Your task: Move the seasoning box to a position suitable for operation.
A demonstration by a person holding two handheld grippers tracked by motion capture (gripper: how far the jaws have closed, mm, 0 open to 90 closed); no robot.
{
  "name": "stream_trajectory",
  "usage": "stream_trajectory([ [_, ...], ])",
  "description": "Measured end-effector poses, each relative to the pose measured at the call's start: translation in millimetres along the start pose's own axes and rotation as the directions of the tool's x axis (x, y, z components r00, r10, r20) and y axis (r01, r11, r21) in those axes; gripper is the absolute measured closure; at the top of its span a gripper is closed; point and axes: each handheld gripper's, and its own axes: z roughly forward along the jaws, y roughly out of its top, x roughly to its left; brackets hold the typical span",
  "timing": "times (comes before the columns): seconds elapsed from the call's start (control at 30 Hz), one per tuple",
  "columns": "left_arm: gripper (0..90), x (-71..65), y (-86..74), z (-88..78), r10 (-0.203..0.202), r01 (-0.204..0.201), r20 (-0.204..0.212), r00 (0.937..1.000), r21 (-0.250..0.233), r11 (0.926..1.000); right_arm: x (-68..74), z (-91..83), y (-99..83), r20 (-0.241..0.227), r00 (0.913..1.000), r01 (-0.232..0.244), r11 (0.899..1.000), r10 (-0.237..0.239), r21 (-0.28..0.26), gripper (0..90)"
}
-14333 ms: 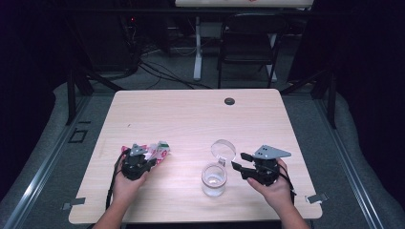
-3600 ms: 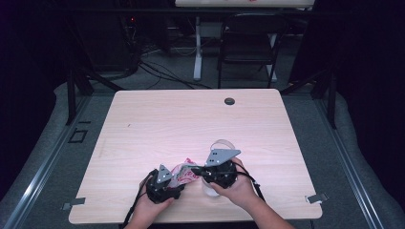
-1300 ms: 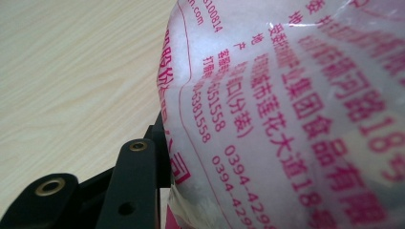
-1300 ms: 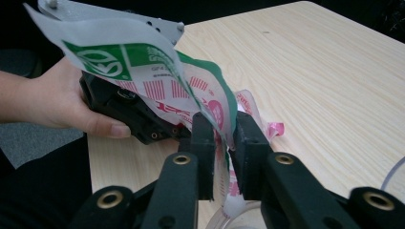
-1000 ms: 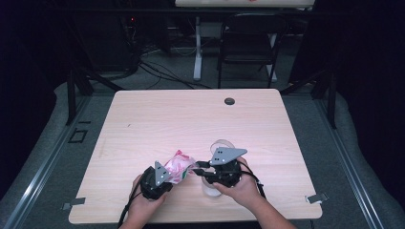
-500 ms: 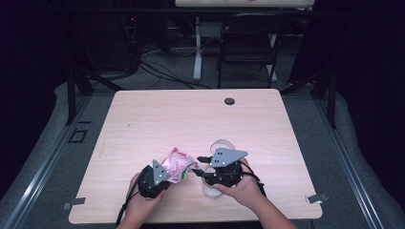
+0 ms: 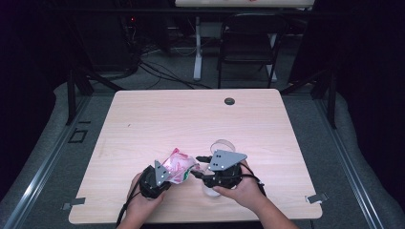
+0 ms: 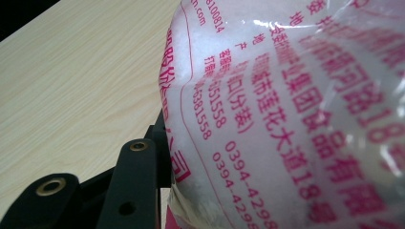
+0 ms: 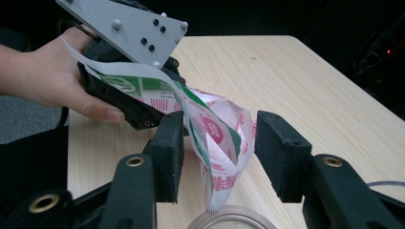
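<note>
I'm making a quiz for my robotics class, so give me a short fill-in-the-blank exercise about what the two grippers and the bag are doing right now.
1. The left gripper is shut on the ____.
2. The right gripper has its jaws ____ around the bag's torn end.
3. The printing on the bag is mostly ____ in colour.
4. Below the right gripper sits a clear ____.

Missing words: bag; open; pink; cup

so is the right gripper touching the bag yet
Apart. In the right gripper view, the right gripper has its jaws open on either side of the bag, with gaps showing on both sides.
</note>
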Motion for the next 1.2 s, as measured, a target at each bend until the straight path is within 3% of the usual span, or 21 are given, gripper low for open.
stream_trajectory([
  [0.4,59.2,-1.2,2.3,-0.7,0.048,-0.048,-0.023,0.9986,0.016,0.9987,3.3,-3.7,2.7,0.002,0.9957,0.093,0.996,-0.093,0.013,54.4],
  [0.57,59.2,-2.3,3.9,-1.1,0.052,-0.052,-0.015,0.9985,0.018,0.9985,4.9,-5.6,4.1,-0.006,0.9914,0.131,0.991,-0.131,0.015,55.3],
  [0.97,59.2,-3.7,5.4,-1.1,0.064,-0.064,-0.012,0.9979,0.013,0.9979,11.9,-3.6,7.0,-0.015,0.9854,0.17,0.985,-0.17,0.007,55.5],
  [1.07,59.2,-5.2,5.8,-2.0,0.059,-0.059,-0.016,0.9981,0.006,0.9982,12.7,-2.1,6.5,-0.026,0.985,0.171,0.985,-0.171,0.016,56.8],
  [1.2,59.3,-6.5,6.2,-2.3,0.083,-0.083,-0.035,0.996,0.002,0.9966,14.6,1.2,5.1,-0.042,0.9838,0.176,0.984,-0.175,0.036,61.9],
])
